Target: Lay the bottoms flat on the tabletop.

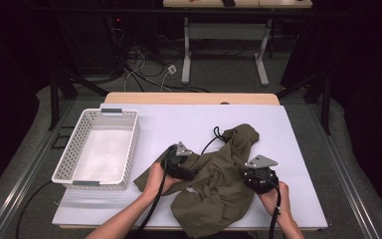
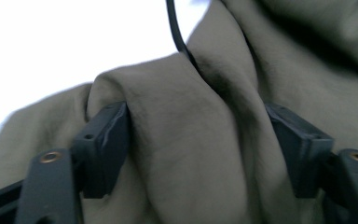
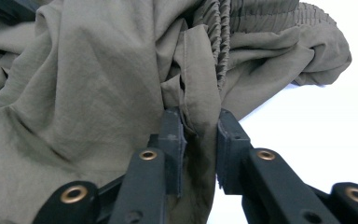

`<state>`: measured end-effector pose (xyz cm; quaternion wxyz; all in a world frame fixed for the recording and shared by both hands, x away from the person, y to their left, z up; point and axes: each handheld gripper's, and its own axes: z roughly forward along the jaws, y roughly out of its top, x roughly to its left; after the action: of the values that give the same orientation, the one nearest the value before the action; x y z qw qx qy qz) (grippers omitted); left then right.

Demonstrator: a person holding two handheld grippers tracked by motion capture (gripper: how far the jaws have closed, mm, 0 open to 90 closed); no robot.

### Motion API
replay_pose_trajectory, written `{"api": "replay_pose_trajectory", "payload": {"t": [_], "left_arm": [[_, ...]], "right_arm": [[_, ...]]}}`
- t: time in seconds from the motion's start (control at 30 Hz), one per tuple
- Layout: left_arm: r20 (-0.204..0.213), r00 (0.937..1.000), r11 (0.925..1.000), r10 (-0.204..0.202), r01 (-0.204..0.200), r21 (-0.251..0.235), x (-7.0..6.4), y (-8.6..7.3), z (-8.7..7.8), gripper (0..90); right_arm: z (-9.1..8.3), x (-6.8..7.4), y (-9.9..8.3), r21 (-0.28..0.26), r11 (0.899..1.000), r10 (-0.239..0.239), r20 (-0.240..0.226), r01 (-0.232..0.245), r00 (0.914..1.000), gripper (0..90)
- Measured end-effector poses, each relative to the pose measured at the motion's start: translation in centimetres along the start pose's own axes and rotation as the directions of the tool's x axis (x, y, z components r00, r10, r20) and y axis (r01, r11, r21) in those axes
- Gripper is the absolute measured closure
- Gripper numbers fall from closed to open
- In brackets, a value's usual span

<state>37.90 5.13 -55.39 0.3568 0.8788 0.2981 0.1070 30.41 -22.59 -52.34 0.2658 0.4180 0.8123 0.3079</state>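
An olive-green garment point(image 1: 214, 191) with a gathered elastic waistband point(image 3: 265, 11) and a black drawstring point(image 1: 216, 133) lies crumpled on the white table cover point(image 1: 179, 119). My left gripper point(image 1: 188, 168) is at the garment's left side. In the left gripper view its jaws stand wide apart, open, with a thick fold of the cloth point(image 2: 191, 107) bulging between them point(image 2: 200, 140). My right gripper point(image 1: 251, 174) is at the garment's right edge. It is shut point(image 3: 200, 135) on a narrow fold of the cloth point(image 3: 84, 93) just below the waistband.
A white perforated basket point(image 1: 74, 144) stands at the table's left, with nothing inside it. White cover point(image 3: 317, 126) lies bare to the right of the garment. Beyond the table's far edge are cables and a desk frame point(image 1: 224, 55) on the floor.
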Motion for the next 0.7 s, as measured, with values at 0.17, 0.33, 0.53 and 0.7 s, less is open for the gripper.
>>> {"api": "replay_pose_trajectory", "payload": {"t": [0.17, 0.33, 0.53, 0.7], "left_arm": [[0.063, 0.9969, 0.9982, 0.048, -0.046, -0.038, -0.4, -0.6, 0.2, 68.9], [0.032, 0.9969, 0.9957, 0.072, -0.07, -0.061, -0.6, -1.0, -0.5, 84.1], [-0.041, 0.9973, 0.9917, 0.061, -0.065, -0.111, -0.4, -1.7, -3.2, 85.0], [-0.092, 0.9956, 0.99, 0.018, -0.03, -0.138, 0.0, -2.1, -5.4, 85.0]], "right_arm": [[-0.2, 0.1, 0.1, -0.004, 1.0, -0.01, 0.01, 0.01, 0.9999, 78.7], [-0.9, 0.0, 0.0, -0.022, 1.0, -0.011, 0.035, 0.012, 0.9993, 79.6], [-2.1, -1.0, -0.1, -0.051, 0.999, 0.02, 0.072, -0.017, 0.9972, 80.7], [-2.1, -1.4, -0.2, -0.04, 0.999, 0.034, 0.102, -0.03, 0.9943, 81.2]]}}
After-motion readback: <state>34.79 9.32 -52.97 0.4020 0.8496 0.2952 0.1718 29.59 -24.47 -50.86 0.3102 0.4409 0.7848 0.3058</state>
